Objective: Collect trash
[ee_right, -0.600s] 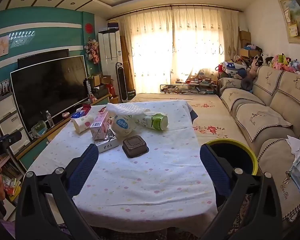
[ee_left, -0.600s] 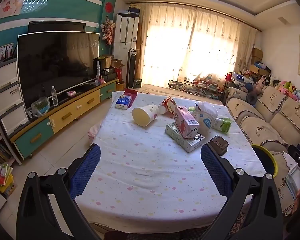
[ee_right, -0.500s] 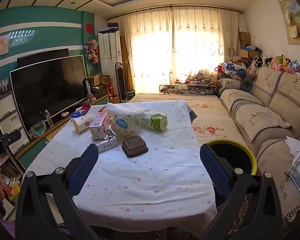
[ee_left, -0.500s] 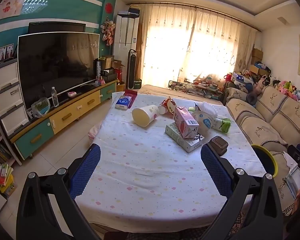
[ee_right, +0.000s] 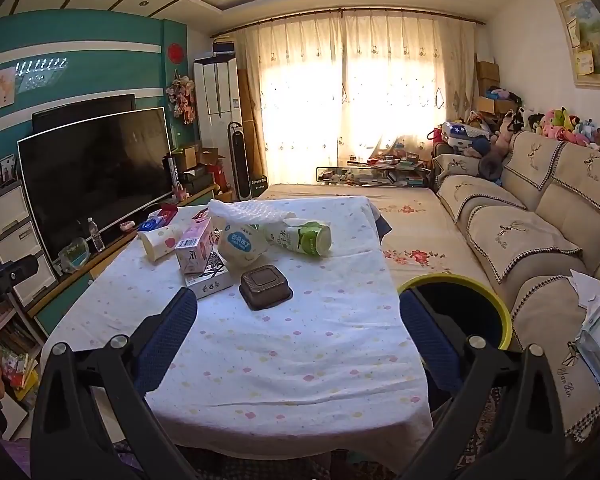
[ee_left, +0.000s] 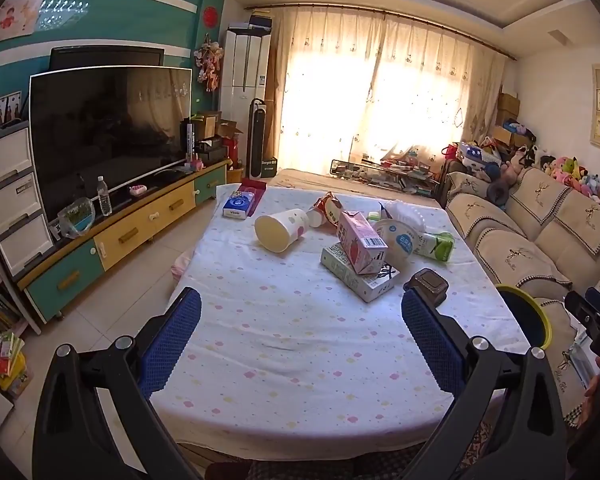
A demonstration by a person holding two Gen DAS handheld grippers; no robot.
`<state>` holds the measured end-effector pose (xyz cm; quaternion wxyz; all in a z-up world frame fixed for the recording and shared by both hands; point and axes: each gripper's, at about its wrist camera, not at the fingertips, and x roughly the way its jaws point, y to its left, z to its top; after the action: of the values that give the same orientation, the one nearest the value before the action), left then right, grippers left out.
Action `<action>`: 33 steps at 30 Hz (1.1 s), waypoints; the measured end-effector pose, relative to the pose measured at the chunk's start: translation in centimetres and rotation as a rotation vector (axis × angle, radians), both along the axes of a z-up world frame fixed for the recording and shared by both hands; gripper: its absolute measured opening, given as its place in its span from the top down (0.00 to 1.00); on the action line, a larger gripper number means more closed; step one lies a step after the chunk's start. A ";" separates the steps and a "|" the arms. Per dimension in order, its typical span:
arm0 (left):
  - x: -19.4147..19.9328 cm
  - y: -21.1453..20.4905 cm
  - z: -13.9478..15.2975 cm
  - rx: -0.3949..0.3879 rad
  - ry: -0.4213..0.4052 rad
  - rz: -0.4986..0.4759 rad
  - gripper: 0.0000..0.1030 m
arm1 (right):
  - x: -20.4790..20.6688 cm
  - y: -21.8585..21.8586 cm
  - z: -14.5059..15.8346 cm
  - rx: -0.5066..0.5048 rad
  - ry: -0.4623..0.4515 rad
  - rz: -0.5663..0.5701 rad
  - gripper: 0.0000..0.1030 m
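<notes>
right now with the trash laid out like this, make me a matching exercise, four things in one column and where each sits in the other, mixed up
Things
1. pink carton
2. dark plastic tray
3. yellow-rimmed bin
4. blue tissue pack

Places
A. on the floor between the table and the sofa
B. at the table's far corner on the television side
C. lying on top of a white box
D. alone on the cloth, the nearest piece of trash to the grippers

Pairs: 1-C, 2-D, 3-A, 4-B
</notes>
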<state>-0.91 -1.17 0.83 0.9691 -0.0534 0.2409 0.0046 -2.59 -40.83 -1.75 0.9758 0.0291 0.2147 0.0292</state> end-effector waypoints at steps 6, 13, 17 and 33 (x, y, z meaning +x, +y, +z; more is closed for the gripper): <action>0.4 0.1 -0.7 -0.017 0.022 -0.011 0.04 | 0.4 0.0 -0.5 0.001 0.015 0.000 0.06; 0.8 0.1 -1.1 -0.022 0.031 -0.016 0.04 | 0.8 0.1 -0.9 0.002 0.029 0.002 0.06; 1.0 -0.1 -1.4 -0.021 0.041 -0.023 0.04 | 0.9 0.2 -1.1 -0.001 0.038 0.000 0.06; 1.6 -0.9 -2.5 -0.035 0.061 -0.043 0.04 | 1.2 -0.2 -1.6 0.010 0.062 0.004 0.06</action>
<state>0.70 -2.02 -1.63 0.9601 -0.0649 0.2715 -0.0190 -1.41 -41.01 -3.35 0.9685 0.0346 0.2445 0.0313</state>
